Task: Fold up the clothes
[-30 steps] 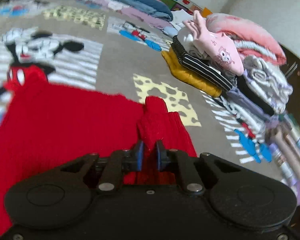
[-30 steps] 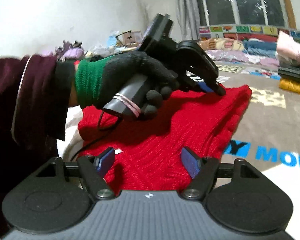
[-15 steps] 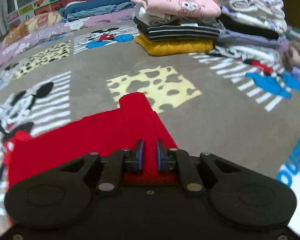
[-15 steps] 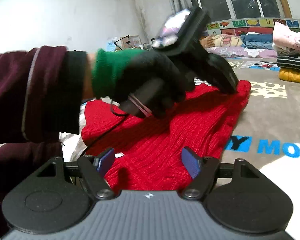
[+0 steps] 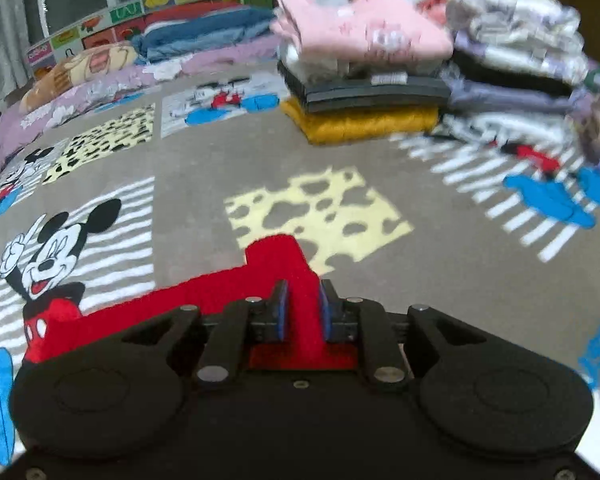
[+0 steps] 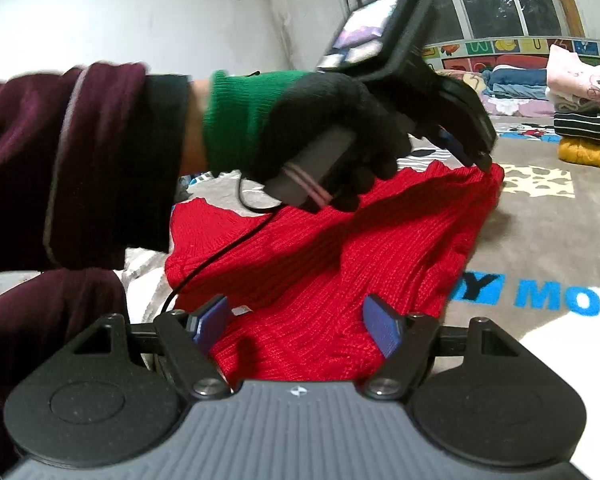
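Note:
A red knit sweater lies flat on the cartoon-print carpet. A person's gloved hand holds my left gripper tip-down at the sweater's far right corner. In the left wrist view the sweater shows a folded-over sleeve whose cuff points away. My left gripper has its jaws opening, and the sleeve lies in the narrow gap between the blue pads. My right gripper stands open low over the sweater's near edge, pinching nothing.
Stacks of folded clothes stand on the carpet at the far right, with a yellow knit at the bottom. Rolled bedding lines the back below the window. The person's maroon sleeve fills the left of the right wrist view.
My left gripper carried the sleeve across the sweater, rolled level and laid it down; its pads have parted slightly. The right gripper has stayed where it was, open.

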A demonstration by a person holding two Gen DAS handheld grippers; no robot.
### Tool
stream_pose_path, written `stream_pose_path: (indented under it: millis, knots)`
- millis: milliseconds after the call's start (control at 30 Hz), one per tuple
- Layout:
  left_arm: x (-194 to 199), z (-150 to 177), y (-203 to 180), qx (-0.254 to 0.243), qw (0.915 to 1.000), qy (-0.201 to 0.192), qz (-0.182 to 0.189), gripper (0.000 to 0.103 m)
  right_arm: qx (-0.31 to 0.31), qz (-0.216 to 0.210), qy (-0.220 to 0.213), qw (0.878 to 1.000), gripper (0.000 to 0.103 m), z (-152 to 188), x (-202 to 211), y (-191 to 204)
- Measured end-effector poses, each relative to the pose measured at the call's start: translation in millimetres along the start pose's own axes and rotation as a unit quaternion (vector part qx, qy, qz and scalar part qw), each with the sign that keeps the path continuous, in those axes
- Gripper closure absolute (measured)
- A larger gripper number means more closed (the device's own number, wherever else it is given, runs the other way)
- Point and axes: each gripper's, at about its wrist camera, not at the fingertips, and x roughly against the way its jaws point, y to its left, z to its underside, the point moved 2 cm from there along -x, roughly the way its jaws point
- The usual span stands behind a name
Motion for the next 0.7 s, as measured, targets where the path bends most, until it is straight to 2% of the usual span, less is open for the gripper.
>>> stream_pose_path:
  millis: [67, 233, 300, 433, 533, 633, 700]
  knots:
    - [-13.4, 1.2, -0.1, -0.005, 0.9998, 0.018, -0.009, 0.083, -0.002, -0.001, 0.002, 1.000, 0.029, 0.1, -0.3, -1.2]
    - [-14.0, -1.7, -11.3, -0.037, 0.9982, 0.021, -0.042, 0.081, -0.007, -0.005, 0.004, 1.000, 0.029, -0.5, -0.4, -4.1]
    - [-3.1, -4.7, -5.6, -0.018, 0.9992, 0.010, -0.035, 0.081, -0.007, -0.005, 0.004, 1.000, 0.029, -1.0, -0.4, -3.2]
    - [38.9, -1.1, 6.2, 0.017, 0.9990, -0.039, -0.014, 0.081, -0.010, -0.006, 0.002, 1.000, 0.029, -1.3, -0.9, -2.2]
    - [69.0, 13.2, 2.3, 0.012, 0.9982, -0.058, 0.010, 0.081, -0.019, -0.010, 0.000, 1.000, 0.029, -2.0, 0.0, -4.6]
    - [81.1, 32.3, -9.9, -0.001, 0.9978, -0.055, 0.038, 0.081, -0.021, -0.011, -0.002, 1.000, 0.029, -1.5, 0.9, -5.1]
    - [70.2, 43.7, -21.7, -0.030, 0.9987, -0.032, 0.027, 0.080, -0.022, -0.011, -0.003, 1.000, 0.029, -1.2, 0.9, -4.9]
